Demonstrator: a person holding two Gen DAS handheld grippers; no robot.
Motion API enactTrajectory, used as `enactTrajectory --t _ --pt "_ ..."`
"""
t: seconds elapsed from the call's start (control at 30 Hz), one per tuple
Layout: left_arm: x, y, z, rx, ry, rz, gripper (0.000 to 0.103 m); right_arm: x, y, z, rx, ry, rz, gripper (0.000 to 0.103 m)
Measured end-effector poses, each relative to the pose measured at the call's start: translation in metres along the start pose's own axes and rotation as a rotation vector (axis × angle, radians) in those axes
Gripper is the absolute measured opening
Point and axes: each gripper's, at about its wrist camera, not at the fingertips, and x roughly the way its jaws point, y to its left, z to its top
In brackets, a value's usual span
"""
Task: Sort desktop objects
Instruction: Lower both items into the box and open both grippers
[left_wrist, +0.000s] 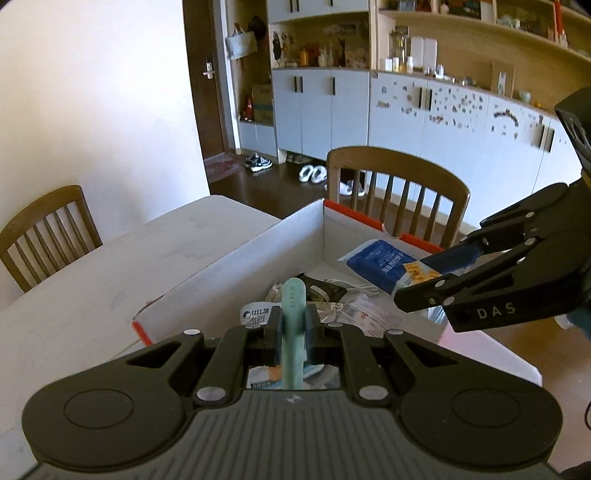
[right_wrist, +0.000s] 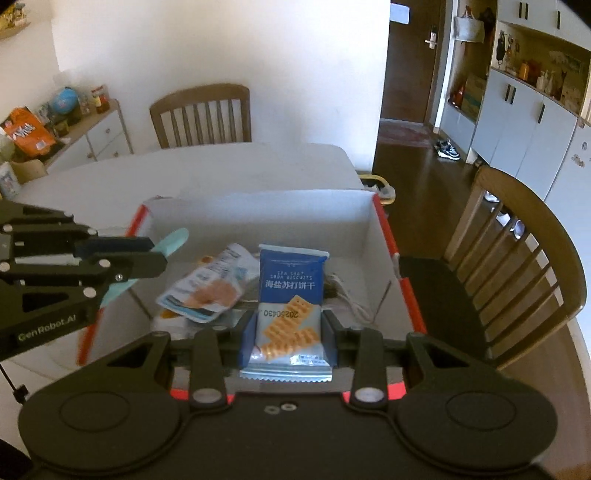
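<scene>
My left gripper (left_wrist: 291, 325) is shut on a slim mint-green stick-shaped object (left_wrist: 293, 295) and holds it above the near edge of a white cardboard box with red edges (left_wrist: 236, 254). My right gripper (right_wrist: 288, 328) is shut on a blue and white sea salt soda biscuit packet (right_wrist: 290, 295) and holds it over the box (right_wrist: 258, 206). The right gripper also shows in the left wrist view (left_wrist: 428, 284) with the packet (left_wrist: 384, 264). The left gripper shows in the right wrist view (right_wrist: 147, 254) with the green object (right_wrist: 171, 240).
The box holds another snack packet (right_wrist: 210, 284), a white cable (right_wrist: 347, 299), small sachets (left_wrist: 362, 314) and wrappers. It stands on a white table (left_wrist: 92, 280). Wooden chairs (left_wrist: 399, 192) stand around it (right_wrist: 201, 114). A sideboard with clutter (right_wrist: 55, 122) is far left.
</scene>
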Motion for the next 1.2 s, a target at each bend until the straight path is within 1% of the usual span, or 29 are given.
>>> enactTrajectory --t 0.37,0.63,0.8,0.97,1.13,1.2 --pt "0.060 0.005 0.012 -0.007 0.117 0.016 0.010 0.055 -0.020 0.009 -0.023 0.079 -0.019 0.037" --pt "0.085 0.007 0.011 0.000 0.190 0.008 0.010 0.079 -0.021 0.008 -0.052 0.108 -0.037 0.037" --pt "0.095 0.008 0.008 0.004 0.233 -0.006 0.010 0.086 -0.020 0.005 -0.064 0.119 -0.044 0.037" --pt "0.099 0.009 0.011 0.010 0.250 -0.022 0.010 0.089 -0.020 0.006 -0.078 0.130 -0.053 0.037" --pt "0.103 0.010 0.015 0.013 0.276 -0.054 0.010 0.087 -0.020 0.005 -0.075 0.128 -0.047 0.040" --pt "0.102 0.009 0.014 0.021 0.281 -0.054 0.011 0.084 -0.021 0.006 -0.074 0.123 -0.042 0.044"
